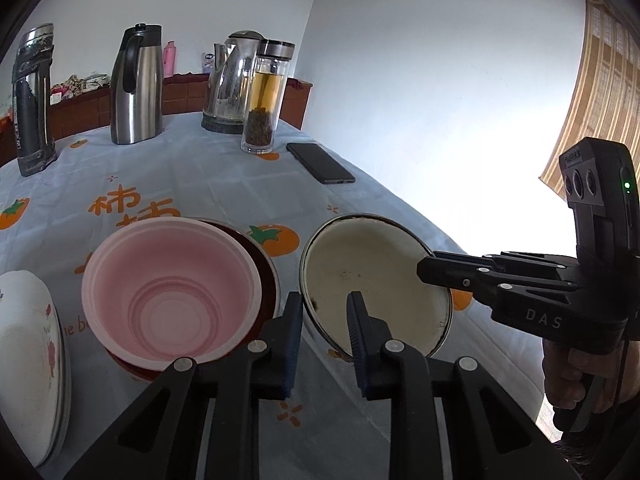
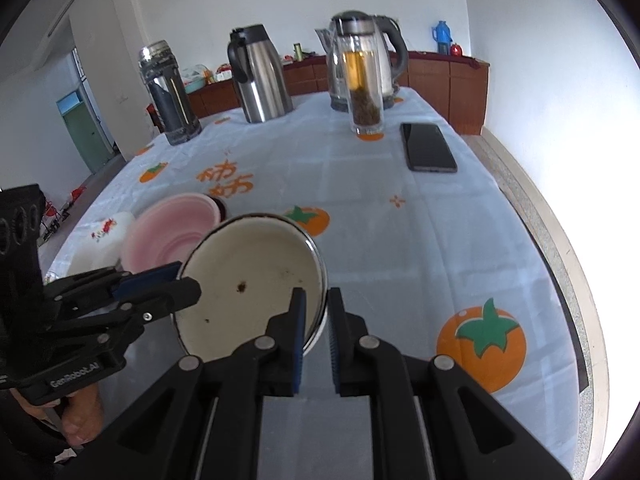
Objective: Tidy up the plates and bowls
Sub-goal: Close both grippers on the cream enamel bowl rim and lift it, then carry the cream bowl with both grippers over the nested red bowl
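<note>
A cream enamel bowl (image 1: pixel 376 280) with a dark rim is tilted above the tablecloth, between both grippers. My left gripper (image 1: pixel 325 316) straddles its near-left rim, one finger inside and one outside, with a gap left. My right gripper (image 2: pixel 317 316) straddles the bowl's (image 2: pixel 252 284) right rim and is nearly closed on it. A pink bowl (image 1: pixel 172 284) sits nested in a dark red bowl (image 1: pixel 266 272) to the left. A white flowered bowl (image 1: pixel 28 352) stands at the far left.
At the back of the table stand a dark thermos (image 1: pixel 34 100), a steel jug (image 1: pixel 138 84), a glass kettle (image 1: pixel 232 80) and a tea bottle (image 1: pixel 266 100). A black phone (image 1: pixel 320 162) lies near the right table edge (image 2: pixel 532 216).
</note>
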`<state>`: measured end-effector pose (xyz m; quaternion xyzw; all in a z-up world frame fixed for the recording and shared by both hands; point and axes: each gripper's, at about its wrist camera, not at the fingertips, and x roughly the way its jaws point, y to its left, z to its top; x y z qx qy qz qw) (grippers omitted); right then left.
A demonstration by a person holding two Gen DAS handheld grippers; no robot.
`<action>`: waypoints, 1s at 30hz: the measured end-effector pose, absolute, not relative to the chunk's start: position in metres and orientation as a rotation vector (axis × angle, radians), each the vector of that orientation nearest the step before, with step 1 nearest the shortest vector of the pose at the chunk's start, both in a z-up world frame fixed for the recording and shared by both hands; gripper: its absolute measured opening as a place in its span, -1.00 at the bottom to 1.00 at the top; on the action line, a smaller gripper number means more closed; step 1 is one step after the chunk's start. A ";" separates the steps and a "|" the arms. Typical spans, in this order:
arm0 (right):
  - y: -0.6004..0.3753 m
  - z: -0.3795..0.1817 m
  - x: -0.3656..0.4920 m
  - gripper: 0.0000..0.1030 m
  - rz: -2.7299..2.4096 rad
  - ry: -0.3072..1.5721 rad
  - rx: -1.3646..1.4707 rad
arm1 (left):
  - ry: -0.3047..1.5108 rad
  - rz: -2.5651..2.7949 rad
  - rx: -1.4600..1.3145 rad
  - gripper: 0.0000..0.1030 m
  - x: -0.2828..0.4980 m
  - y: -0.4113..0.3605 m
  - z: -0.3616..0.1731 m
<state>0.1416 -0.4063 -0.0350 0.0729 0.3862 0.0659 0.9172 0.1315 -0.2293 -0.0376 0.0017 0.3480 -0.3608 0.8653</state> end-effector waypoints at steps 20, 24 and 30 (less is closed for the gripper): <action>-0.360 0.015 0.158 -0.76 0.180 0.721 0.051 | 0.671 -0.679 -0.127 -0.70 0.152 -0.184 -0.015; -0.352 0.018 0.164 -0.77 0.200 0.725 0.041 | 0.646 -0.658 -0.152 -0.70 0.155 -0.173 -0.010; -0.342 0.019 0.172 -0.77 0.232 0.736 0.042 | 0.634 -0.636 -0.198 -0.70 0.163 -0.157 -0.006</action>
